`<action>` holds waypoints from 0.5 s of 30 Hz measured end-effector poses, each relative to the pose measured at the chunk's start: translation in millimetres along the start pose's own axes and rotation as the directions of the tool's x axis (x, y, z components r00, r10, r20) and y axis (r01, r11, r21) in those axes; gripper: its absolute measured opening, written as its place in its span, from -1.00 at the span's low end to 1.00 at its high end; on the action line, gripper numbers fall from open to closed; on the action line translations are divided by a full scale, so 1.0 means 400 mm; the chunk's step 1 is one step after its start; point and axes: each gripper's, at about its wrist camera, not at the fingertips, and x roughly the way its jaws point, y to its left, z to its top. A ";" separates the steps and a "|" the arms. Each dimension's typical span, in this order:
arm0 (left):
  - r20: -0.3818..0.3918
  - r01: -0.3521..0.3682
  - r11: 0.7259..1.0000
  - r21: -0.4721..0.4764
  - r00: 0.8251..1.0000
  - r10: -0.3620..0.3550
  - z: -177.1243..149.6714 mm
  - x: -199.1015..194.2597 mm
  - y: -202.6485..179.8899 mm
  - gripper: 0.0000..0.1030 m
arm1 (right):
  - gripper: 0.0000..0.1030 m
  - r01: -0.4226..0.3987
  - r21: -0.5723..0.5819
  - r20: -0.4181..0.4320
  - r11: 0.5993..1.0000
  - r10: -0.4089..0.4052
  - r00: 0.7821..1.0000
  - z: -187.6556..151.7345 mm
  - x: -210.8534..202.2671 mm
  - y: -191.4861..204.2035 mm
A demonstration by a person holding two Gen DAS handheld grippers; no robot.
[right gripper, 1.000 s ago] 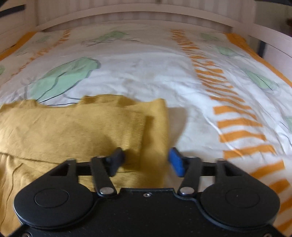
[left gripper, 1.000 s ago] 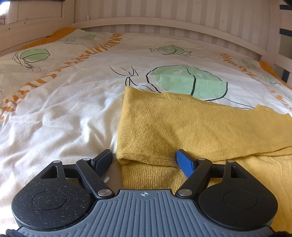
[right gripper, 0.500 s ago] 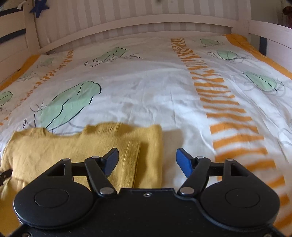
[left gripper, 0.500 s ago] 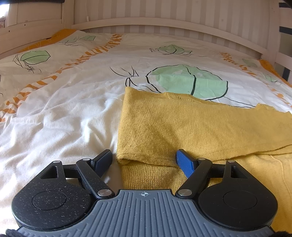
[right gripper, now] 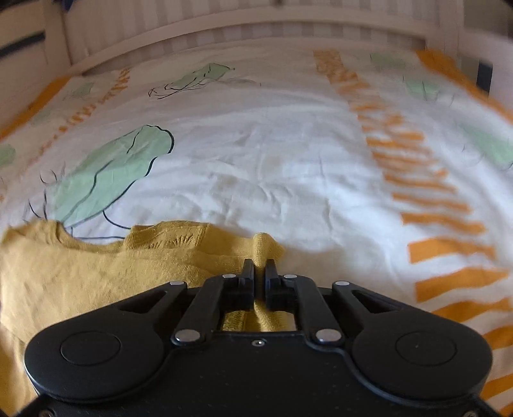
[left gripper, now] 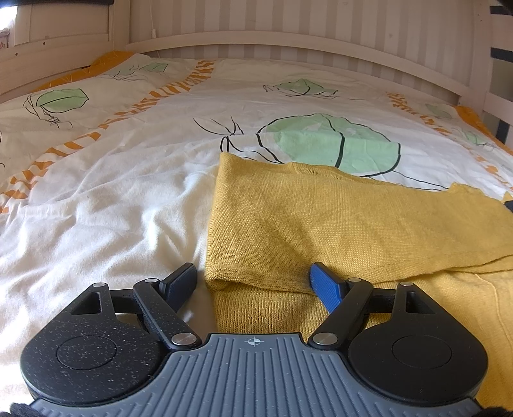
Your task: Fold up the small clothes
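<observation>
Right wrist: right gripper (right gripper: 259, 268) pinches sweater (right gripper: 96, 276)

Left gripper (left gripper: 253, 282) low, level, jaws spread wide, fingers pointing 12 o'clock. Right gripper (right gripper: 259, 272) low, jaws pinched nearly together on knit (right gripper: 267, 245) fold, pointing 12 o'clock.

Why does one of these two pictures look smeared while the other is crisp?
Right wrist view: motion blur smears the orange stripes and the headboard, though the right gripper pinching the yellow sweater stays sharp. Left wrist view: crisp, knit texture clear; fisheye bends the headboard into an arc.
</observation>
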 end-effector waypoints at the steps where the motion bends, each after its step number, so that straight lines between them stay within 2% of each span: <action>1: 0.000 -0.001 1.000 0.001 1.000 0.001 0.000 0.000 0.000 0.50 | -0.81 0.028 0.006 0.013 1.000 -0.028 1.000 -0.001 -0.009 -0.003; 3: 0.000 -0.002 1.000 0.003 1.000 0.002 0.000 0.001 0.000 0.51 | -0.82 0.072 0.058 0.001 0.996 -0.073 0.997 -0.005 -0.005 -0.029; 5: 0.000 -0.001 1.000 0.002 1.000 0.001 -0.001 0.000 0.000 0.51 | -0.81 0.044 0.108 -0.024 0.993 -0.041 0.999 -0.014 0.009 -0.049; 6: 0.000 -0.001 1.000 0.001 1.000 0.001 -0.001 0.000 0.000 0.50 | -0.74 0.024 0.098 -0.024 0.995 -0.022 0.999 -0.016 0.012 -0.049; 7: 0.000 -0.002 1.000 0.002 1.000 0.002 -0.001 0.000 -0.001 0.50 | -0.54 0.002 0.083 -0.013 0.997 -0.001 1.000 -0.018 0.011 -0.047; 8: 0.000 -0.003 1.000 0.004 1.000 0.003 -0.001 0.000 -0.001 0.50 | -0.50 -0.001 0.080 -0.002 0.997 0.001 1.000 -0.019 0.007 -0.047; 10: 0.000 -0.009 1.000 0.011 1.000 0.009 -0.001 0.000 -0.003 0.51 | 0.24 -0.006 0.109 0.006 0.994 0.006 1.000 -0.021 -0.007 -0.057; 11: -0.002 -0.011 1.000 0.015 1.000 0.011 0.000 0.001 -0.004 0.51 | 0.39 -0.013 0.131 0.017 0.991 0.011 1.000 -0.025 -0.020 -0.063; 12: -0.005 -0.010 1.000 0.014 1.000 0.010 0.001 0.002 -0.003 0.51 | 0.50 -0.025 0.149 0.032 0.989 0.020 0.999 -0.029 -0.038 -0.068; 15: -0.032 0.009 1.000 0.006 0.999 -0.008 0.013 0.007 0.007 0.52 | 0.50 -0.029 0.169 0.038 0.985 0.023 0.999 -0.039 -0.092 -0.073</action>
